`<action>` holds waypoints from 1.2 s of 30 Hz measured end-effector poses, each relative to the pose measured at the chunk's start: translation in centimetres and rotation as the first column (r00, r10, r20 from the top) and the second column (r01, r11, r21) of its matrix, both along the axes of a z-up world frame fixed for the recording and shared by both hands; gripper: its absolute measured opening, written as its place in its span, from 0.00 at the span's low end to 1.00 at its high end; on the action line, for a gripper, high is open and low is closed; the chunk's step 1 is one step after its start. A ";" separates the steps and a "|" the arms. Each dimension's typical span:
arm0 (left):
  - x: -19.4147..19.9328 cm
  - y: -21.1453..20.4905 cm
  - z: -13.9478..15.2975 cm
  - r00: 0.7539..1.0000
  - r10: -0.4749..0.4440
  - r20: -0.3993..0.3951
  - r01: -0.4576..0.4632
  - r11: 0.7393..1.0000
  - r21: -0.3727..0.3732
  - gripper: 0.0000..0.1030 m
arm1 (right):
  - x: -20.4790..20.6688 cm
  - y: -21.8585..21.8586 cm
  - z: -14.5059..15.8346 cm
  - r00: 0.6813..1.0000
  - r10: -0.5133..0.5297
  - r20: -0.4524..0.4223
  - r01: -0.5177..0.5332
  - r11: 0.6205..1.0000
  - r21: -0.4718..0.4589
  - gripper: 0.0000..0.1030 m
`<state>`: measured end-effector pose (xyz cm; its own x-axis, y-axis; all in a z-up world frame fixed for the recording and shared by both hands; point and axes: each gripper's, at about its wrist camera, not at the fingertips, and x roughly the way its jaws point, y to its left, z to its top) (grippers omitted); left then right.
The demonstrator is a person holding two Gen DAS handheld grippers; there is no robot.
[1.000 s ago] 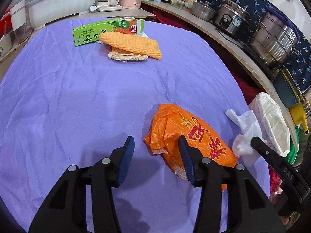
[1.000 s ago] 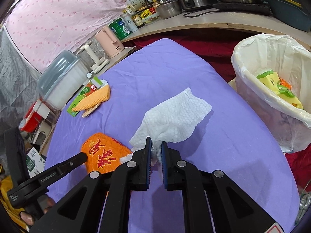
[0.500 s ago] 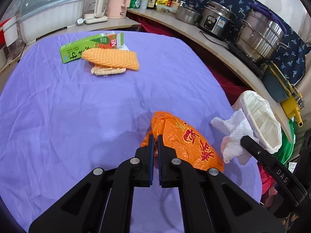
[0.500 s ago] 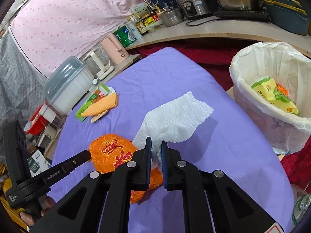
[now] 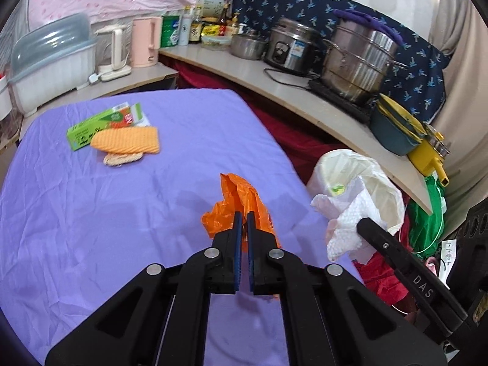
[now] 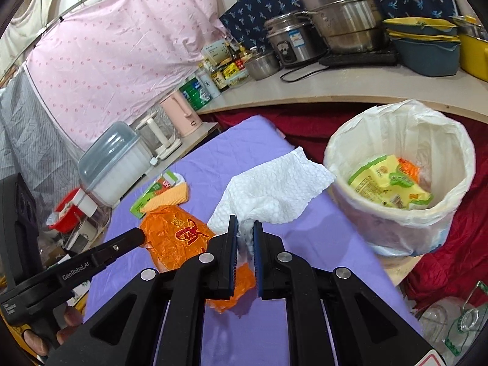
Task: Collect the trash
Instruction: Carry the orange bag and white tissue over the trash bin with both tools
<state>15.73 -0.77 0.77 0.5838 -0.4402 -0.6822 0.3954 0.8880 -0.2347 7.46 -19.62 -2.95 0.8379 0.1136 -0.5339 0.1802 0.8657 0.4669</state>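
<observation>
The left gripper (image 5: 243, 218) has its jaws clamped on a crumpled orange plastic bag (image 5: 241, 201), lifted above the purple tabletop (image 5: 91, 213). The right gripper (image 6: 245, 228) has its jaws pinched on a white paper towel (image 6: 274, 189) hanging just short of the lined trash bin (image 6: 439, 213). To do this step well, each piece should be carried fully over the rim before release, since limp material may snag the liner. Only the right view shows yellow wrappers (image 6: 387, 183) inside the bin; the left view shows the green box (image 5: 100, 125) more clearly.
</observation>
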 end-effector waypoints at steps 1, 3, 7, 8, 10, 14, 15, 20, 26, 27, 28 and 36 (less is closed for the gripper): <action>-0.2 -0.5 0.5 1.000 -0.009 0.008 0.009 1.000 -0.002 0.02 | -0.3 -0.4 0.2 1.000 -0.006 0.004 0.006 1.000 0.002 0.09; -0.6 -1.6 1.3 0.999 -0.022 0.023 0.022 1.000 -0.004 0.02 | -1.0 -1.4 0.5 1.000 -0.028 0.013 0.028 1.000 0.000 0.09; -1.2 -4.1 2.7 0.997 -0.055 0.047 0.056 0.998 -0.010 0.02 | -2.3 -3.9 0.9 0.997 -0.075 0.029 0.075 0.997 0.007 0.09; -1.4 -4.7 3.1 0.997 -0.064 0.053 0.065 0.998 -0.012 0.02 | -2.7 -4.3 1.0 0.996 -0.085 0.032 0.085 0.996 0.008 0.09; -1.7 -6.0 3.7 0.995 -0.081 0.064 0.082 0.997 -0.014 0.02 | -3.2 -5.3 1.1 0.994 -0.103 0.036 0.102 0.995 0.010 0.09; -1.8 -8.7 4.8 0.990 -0.115 0.078 0.117 0.993 -0.024 0.02 | -4.2 -7.4 1.0 0.989 -0.143 0.044 0.142 0.990 0.021 0.09; -1.8 -9.5 5.1 0.989 -0.125 0.083 0.127 0.992 -0.025 0.02 | -4.4 -8.0 1.0 0.987 -0.152 0.045 0.151 0.988 0.024 0.09; -1.3 -13.8 6.1 0.980 -0.168 0.104 0.171 0.985 -0.025 0.02 | -5.4 -10.2 0.7 0.980 -0.192 0.043 0.191 0.981 0.031 0.09; -0.2 -18.4 6.3 0.972 -0.211 0.107 0.215 0.976 -0.023 0.02 | -5.4 -13.0 0.0 0.972 -0.231 0.030 0.231 0.973 0.033 0.09; 0.1 -19.1 6.2 0.970 -0.218 0.105 0.221 0.975 -0.023 0.02 | -5.1 -13.5 0.0 0.971 -0.236 0.028 0.236 0.971 0.030 0.09; 0.4 -19.7 6.0 0.969 -0.225 0.104 0.228 0.973 -0.023 0.02 | -5.1 -13.7 -0.2 0.970 -0.240 0.027 0.239 0.971 0.030 0.09; 2.2 -22.6 4.0 0.971 -0.231 0.067 0.232 0.973 -0.009 0.11 | -3.1 -15.5 -1.0 0.966 -0.258 0.012 0.257 0.966 0.036 0.09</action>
